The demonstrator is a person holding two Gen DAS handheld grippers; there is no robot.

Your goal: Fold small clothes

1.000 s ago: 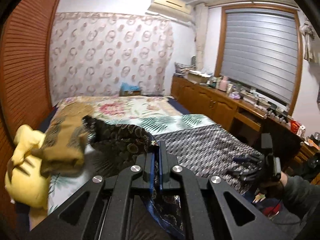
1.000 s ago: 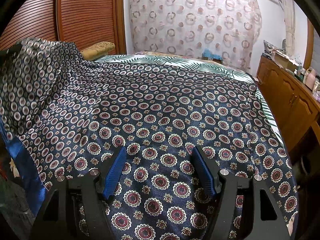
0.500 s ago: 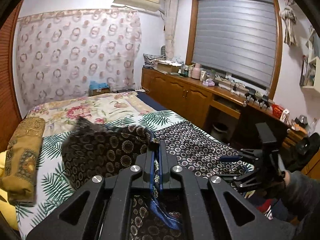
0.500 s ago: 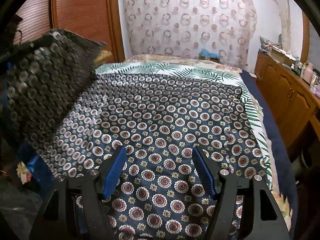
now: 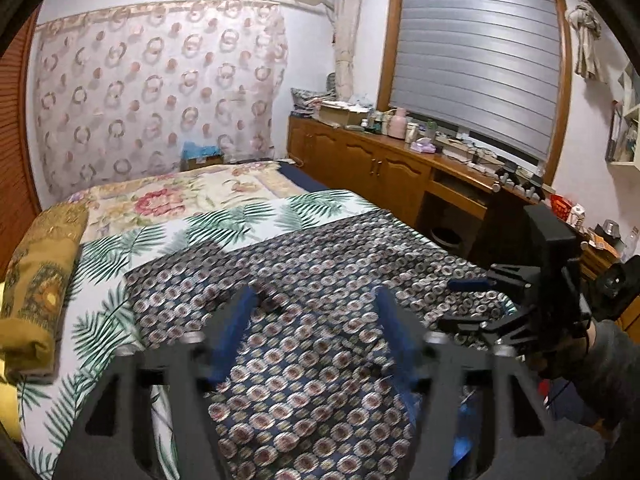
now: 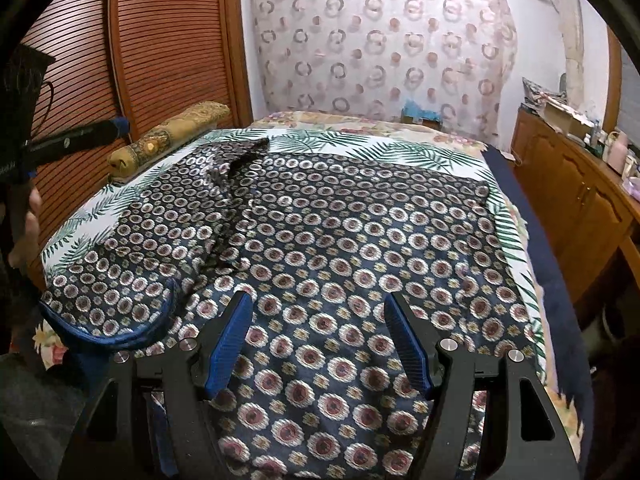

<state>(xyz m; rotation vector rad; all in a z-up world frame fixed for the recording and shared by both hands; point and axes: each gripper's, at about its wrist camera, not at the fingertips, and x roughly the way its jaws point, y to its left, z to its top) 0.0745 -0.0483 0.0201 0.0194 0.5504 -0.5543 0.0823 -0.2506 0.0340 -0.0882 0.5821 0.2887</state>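
A dark blue garment with a circle print (image 6: 360, 240) lies spread on the bed, its left part folded over onto the middle with a raised crease (image 6: 224, 216). It also shows in the left wrist view (image 5: 320, 280). A blue-trimmed edge (image 6: 120, 332) curls up at the near left. My left gripper (image 5: 314, 328) is open and empty just above the cloth; its fingers also show from the side in the right wrist view (image 6: 80, 136). My right gripper (image 6: 318, 340) is open and empty over the near edge; it also shows in the left wrist view (image 5: 464, 304).
The bed has a palm-leaf sheet (image 5: 120, 264) and a floral cover (image 5: 168, 200) farther back. A gold bolster pillow (image 6: 168, 136) lies along the left side by a wooden slatted wardrobe (image 6: 140, 52). Wooden cabinets (image 5: 380, 168) with clutter line the right wall.
My left gripper carried the held part of the garment rightward over the middle, opened and let it drop. The cloth now lies flat, folded over. My right gripper stayed open.
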